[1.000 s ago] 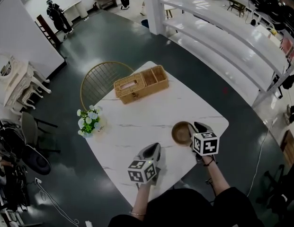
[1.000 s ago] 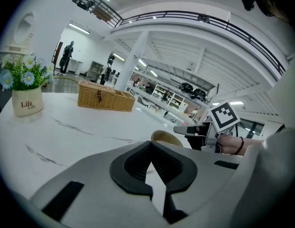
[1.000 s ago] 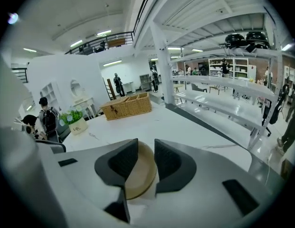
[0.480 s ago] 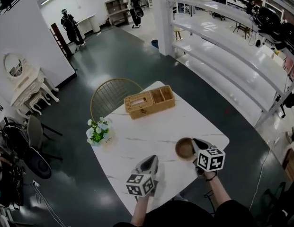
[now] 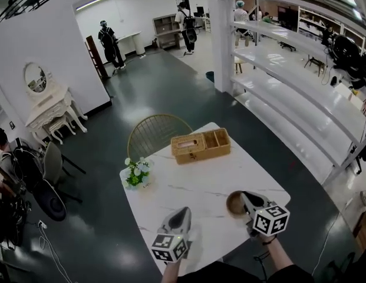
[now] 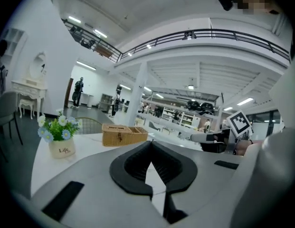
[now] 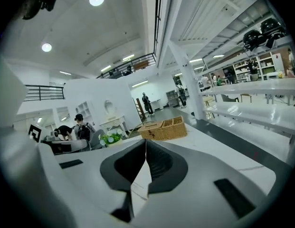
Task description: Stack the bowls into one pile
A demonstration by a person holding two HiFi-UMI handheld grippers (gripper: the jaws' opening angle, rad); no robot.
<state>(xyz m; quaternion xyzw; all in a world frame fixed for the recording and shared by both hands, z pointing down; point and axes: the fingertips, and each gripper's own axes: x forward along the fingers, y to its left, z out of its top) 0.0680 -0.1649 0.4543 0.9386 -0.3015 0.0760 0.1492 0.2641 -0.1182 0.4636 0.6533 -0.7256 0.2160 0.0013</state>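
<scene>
Covering bowl (image 5: pixel 232 204) partly — right gripper (image 5: pixel 245 196)

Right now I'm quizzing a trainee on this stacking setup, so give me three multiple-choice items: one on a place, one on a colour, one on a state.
1. Where does the wicker basket stand?
A. at the far side of the table
B. at the table's near edge
C. on the floor

2. What colour is the bowl beside the right tool?
A. white
B. brown
C. blue

3. The right tool's jaws are:
A. wide apart
B. shut on the bowl
C. shut, with nothing between them

Key: 1 A, the basket sits across the table from the person. 2 B, the head view shows it brown. 3 C, the right gripper view shows the tips meeting with nothing between them.
</scene>
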